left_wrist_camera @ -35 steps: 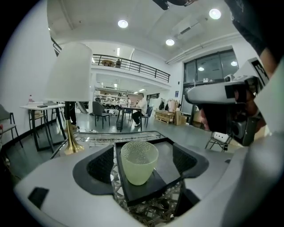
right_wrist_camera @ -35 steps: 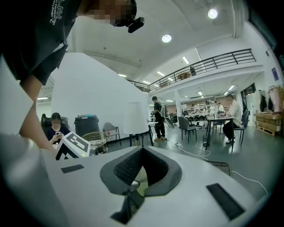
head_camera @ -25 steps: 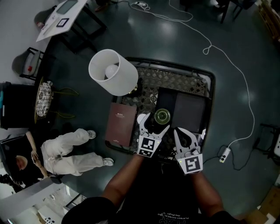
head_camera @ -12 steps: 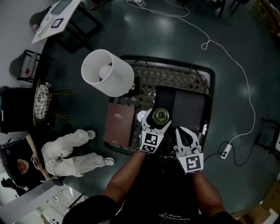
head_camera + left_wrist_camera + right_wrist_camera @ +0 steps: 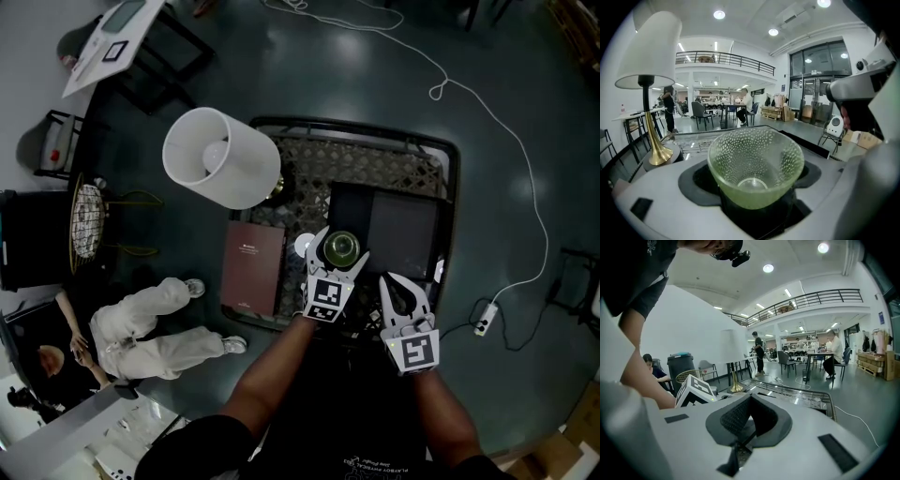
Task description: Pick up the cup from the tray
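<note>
Left gripper view: our left tongs (image 5: 754, 197) pinch the green dimpled cup (image 5: 755, 164) low on its wall, at the left edge of the dark tray (image 5: 412, 230). Our right tongs (image 5: 740, 427) sit pressed together, empty. We recommend lifting straight up, rim level.

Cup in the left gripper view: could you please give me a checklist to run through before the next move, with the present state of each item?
1. Cup sits between the left gripper's jaws, one at each side: ok.
2. Cup upright, mouth up: ok.
3. Cup looks empty: ok.
4. Cup lifted clear of the tray: cannot tell; the head view hides height.
5. Right gripper shut, empty, apart from the cup: ok.
6. Lamp stands apart from the cup: ok.
</note>
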